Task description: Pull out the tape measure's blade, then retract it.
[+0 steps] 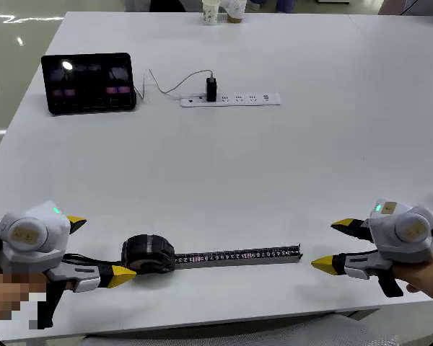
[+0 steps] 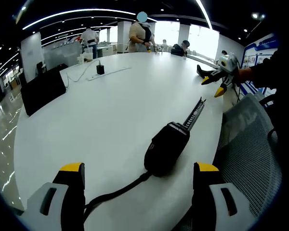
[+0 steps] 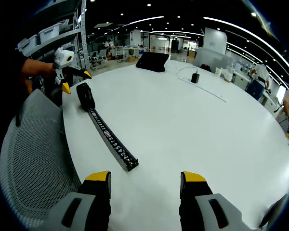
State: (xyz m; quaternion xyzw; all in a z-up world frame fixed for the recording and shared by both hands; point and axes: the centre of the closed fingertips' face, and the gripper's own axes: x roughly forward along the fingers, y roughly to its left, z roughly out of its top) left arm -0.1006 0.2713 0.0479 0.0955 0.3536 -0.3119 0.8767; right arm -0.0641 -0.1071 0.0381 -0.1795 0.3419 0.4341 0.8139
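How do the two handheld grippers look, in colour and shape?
The left gripper and the right gripper are alike: a rounded white body, black jaws ending in yellow tips, and a small green light on top.

Near the front edge of the surface point(image 1: 274, 166), the tape measure point(image 1: 148, 254) lies just ahead of the left tongs point(image 1: 99, 247). Its blade point(image 1: 238, 255) runs right toward the right tongs point(image 1: 333, 244), apart from them. Far behind, a tablet point(image 1: 89, 82) stands left of a power strip point(image 1: 231, 99).

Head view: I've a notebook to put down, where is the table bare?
Bare: the wide middle of the table, between the power strip and the blade. Crowded: the near edge, with tape measure, left gripper and right gripper.
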